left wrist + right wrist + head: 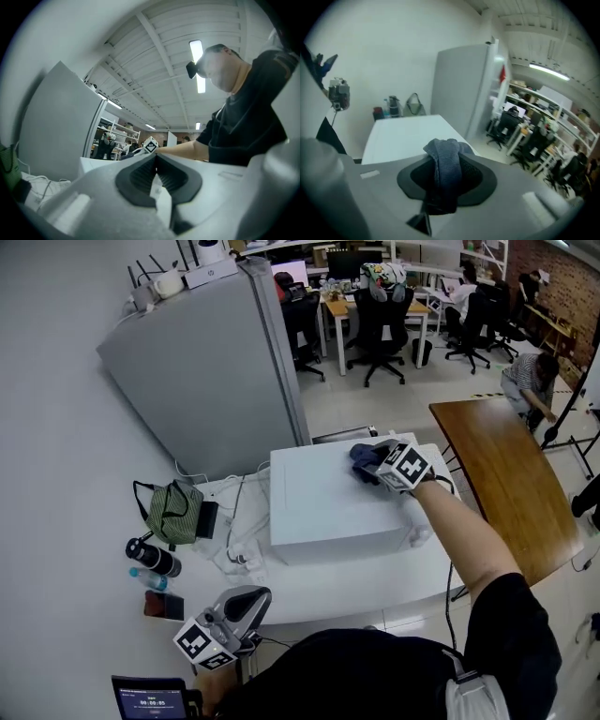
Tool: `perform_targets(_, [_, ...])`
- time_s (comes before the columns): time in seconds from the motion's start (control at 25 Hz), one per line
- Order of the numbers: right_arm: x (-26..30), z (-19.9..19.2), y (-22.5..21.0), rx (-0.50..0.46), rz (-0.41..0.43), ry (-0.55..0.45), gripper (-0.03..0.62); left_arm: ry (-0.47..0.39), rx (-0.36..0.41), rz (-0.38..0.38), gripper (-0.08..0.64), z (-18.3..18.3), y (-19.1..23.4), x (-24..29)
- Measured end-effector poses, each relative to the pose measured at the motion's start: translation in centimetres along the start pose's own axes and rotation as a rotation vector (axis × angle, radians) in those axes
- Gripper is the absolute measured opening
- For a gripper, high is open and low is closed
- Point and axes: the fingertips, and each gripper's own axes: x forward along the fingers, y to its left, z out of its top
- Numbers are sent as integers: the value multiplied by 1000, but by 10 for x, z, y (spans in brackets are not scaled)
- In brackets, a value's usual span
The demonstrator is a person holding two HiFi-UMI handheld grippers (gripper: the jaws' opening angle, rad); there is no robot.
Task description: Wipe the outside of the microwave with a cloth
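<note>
right gripper view: right hand-held gripper [444, 158] clamps a bunched dark-blue cloth [447, 171] on the white microwave [407, 134].

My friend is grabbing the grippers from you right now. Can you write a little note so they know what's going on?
Right gripper: fingers shut on the blue cloth, which lies on top of the microwave near its far right corner.
Left gripper: fingers together, empty, held low by the body, off the microwave.
Done: cloth picked up and on the top. How much is wiped can't be told.
Left: probably the rest of the top, then the sides and front.
</note>
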Motion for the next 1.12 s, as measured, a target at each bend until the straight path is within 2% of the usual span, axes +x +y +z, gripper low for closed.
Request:
perform_targets(0.08, [46,72,82,-89,122,-80,100,1,11,27,5,3,7,-26])
perform_targets(0.16, [90,119,154,-154,201,-91,100,6,20,44,5,5,13,-52])
perform_targets(0.24, [126,136,195,-182,224,-47,100,9,23,52,5,9,19,-75])
perform_targets(0.32, [143,140,206,-225,204,-8,100,7,25,49,5,16,22,-88])
perform_targets(0.44, [138,123,191,-215,182,8,100,23,34,46,5,15,27,-93])
perform_targets(0.52, [116,93,164,-188,158,33,100,35,40,34,5,11,25,-84])
perform_targets(0.6, [81,49,124,-147,115,73,100,36,47,5,5,11,17,-63])
perform_targets(0.8, [-41,-85,-1,-9,-68,150,100,-7,18,-72,5,9,-10,7])
perform_targets(0.92, [-94,-144,-48,49,-135,202,98,-5,2,-101,5,-1,-25,44])
perform_targets(1.04, [-105,-146,-56,34,-158,214,98,3,-7,-111,5,-5,-33,57])
perform_targets(1.12, [-94,-106,-34,-10,-123,140,100,9,-5,-101,5,-5,-31,50])
